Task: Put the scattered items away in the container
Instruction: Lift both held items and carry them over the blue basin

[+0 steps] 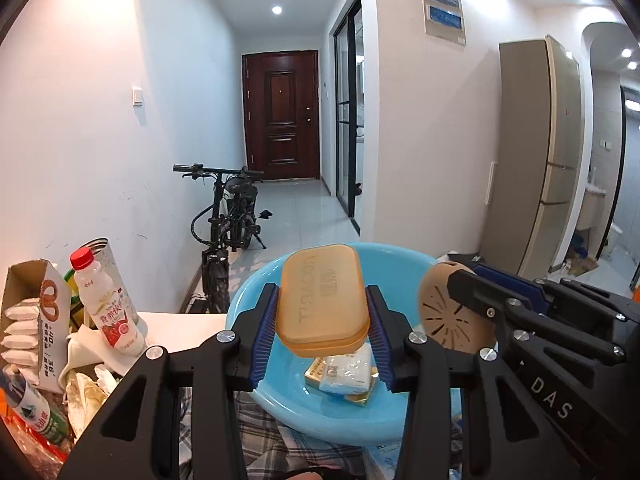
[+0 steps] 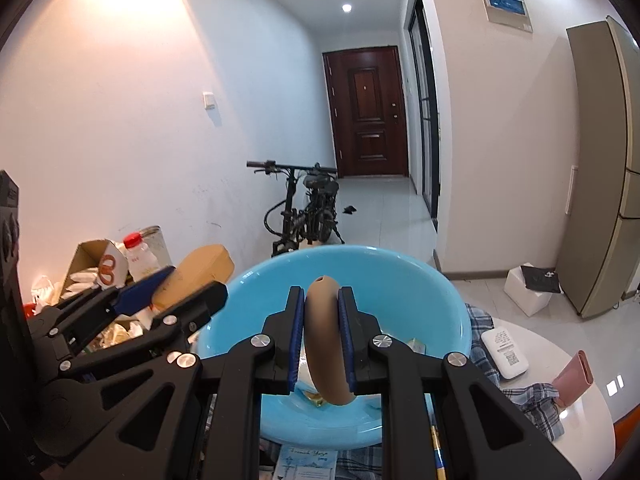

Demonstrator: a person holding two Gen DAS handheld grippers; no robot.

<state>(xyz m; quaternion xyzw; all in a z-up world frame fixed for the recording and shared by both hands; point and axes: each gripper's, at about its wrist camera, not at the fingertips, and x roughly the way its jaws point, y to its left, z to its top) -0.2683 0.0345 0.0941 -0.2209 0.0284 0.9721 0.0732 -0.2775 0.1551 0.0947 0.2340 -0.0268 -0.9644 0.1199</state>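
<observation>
You had a few packets already in the blue basin (image 1: 256, 312), your left gripper (image 1: 322, 316) clamped on the tan case (image 1: 322, 296) and right gripper (image 2: 322, 320) clamped on the brown disc (image 2: 326, 340) above it, with the white remote (image 2: 505, 354) left on the desk (image 2: 580, 420).

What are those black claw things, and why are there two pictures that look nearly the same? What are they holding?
Those black claws are tongs. A person holds one pair in each hand, and each pair carries a small camera looking out along its two fingers. That is why there are two pictures: one from the left pair, one from the right.

In the left camera's picture, the left tongs squeeze a tan oval case. In the right camera's picture, the right tongs squeeze a brown round disc by its flat sides. Each camera also sees the other pair off to one side.

Both hang over a blue basin, which already has a few small packets in it. Around it lie a milk drink bottle, a snack box, a checked cloth and a white remote. A bike stands in the hallway behind.
</observation>
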